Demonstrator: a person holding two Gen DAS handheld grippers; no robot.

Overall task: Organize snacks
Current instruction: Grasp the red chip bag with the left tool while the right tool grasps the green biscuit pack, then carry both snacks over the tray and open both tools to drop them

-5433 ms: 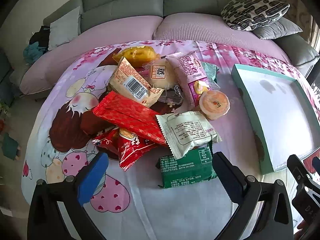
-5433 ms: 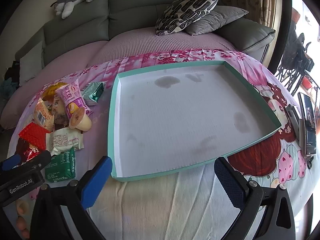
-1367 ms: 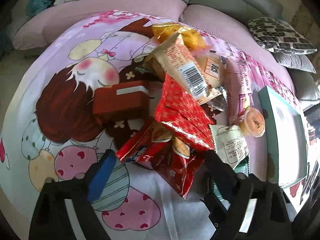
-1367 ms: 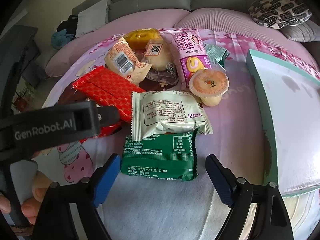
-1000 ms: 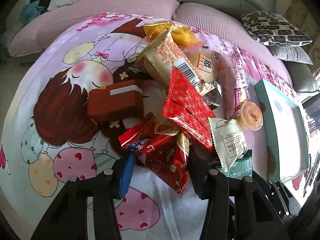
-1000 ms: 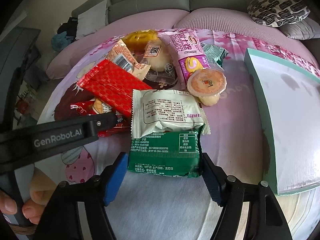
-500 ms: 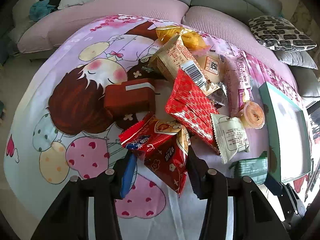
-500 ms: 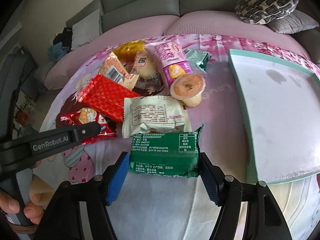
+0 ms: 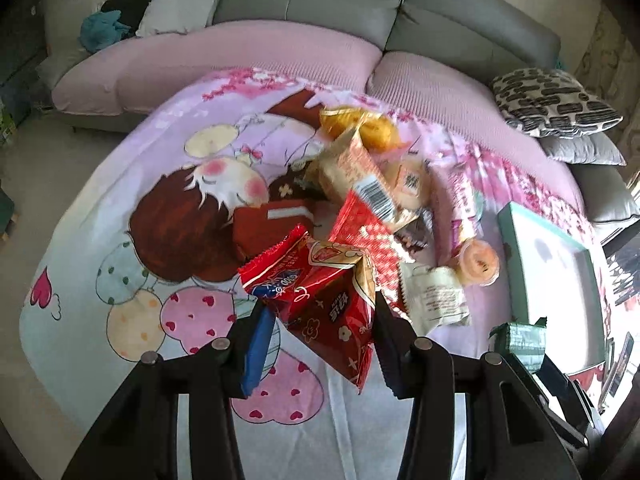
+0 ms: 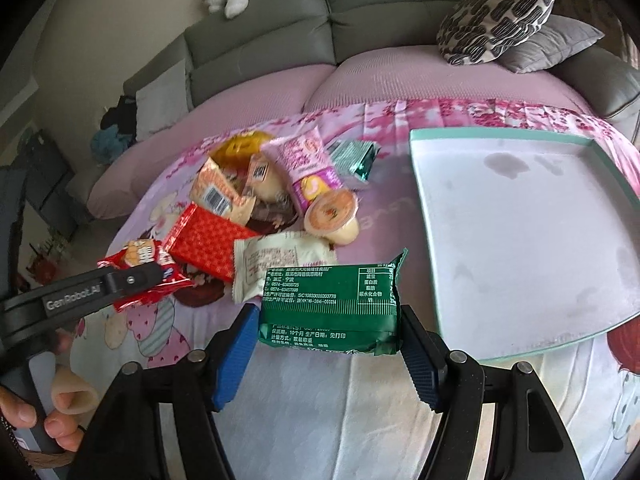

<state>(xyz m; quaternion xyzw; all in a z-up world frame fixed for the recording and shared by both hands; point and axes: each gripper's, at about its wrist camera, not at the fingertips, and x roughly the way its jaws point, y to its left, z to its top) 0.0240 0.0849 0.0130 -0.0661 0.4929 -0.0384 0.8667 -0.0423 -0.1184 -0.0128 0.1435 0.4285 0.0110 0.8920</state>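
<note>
My left gripper [image 9: 320,330] is shut on a red snack packet [image 9: 320,292], lifted off the cartoon cloth. In the right wrist view that same red packet [image 10: 140,268] hangs from the left gripper's arm at the left. My right gripper [image 10: 328,332] is shut on a green snack pack [image 10: 332,304], raised above the cloth; the green pack [image 9: 520,340] also shows at the lower right of the left wrist view. The snack pile [image 10: 260,200] lies behind. A teal-rimmed white tray [image 10: 424,216] sits to the right.
The pile holds a red patterned packet [image 10: 208,240], a white packet [image 10: 280,260], a jelly cup [image 10: 332,216], a pink packet [image 10: 308,160] and a brown box [image 9: 272,224]. A grey sofa [image 10: 280,40] with cushions [image 10: 496,20] rings the table's far side. A hand [image 10: 40,412] is at lower left.
Both grippers closed on their packets and rose: the red packet left the cloth in the left gripper, and the green pack lifted and shifted right toward the tray.
</note>
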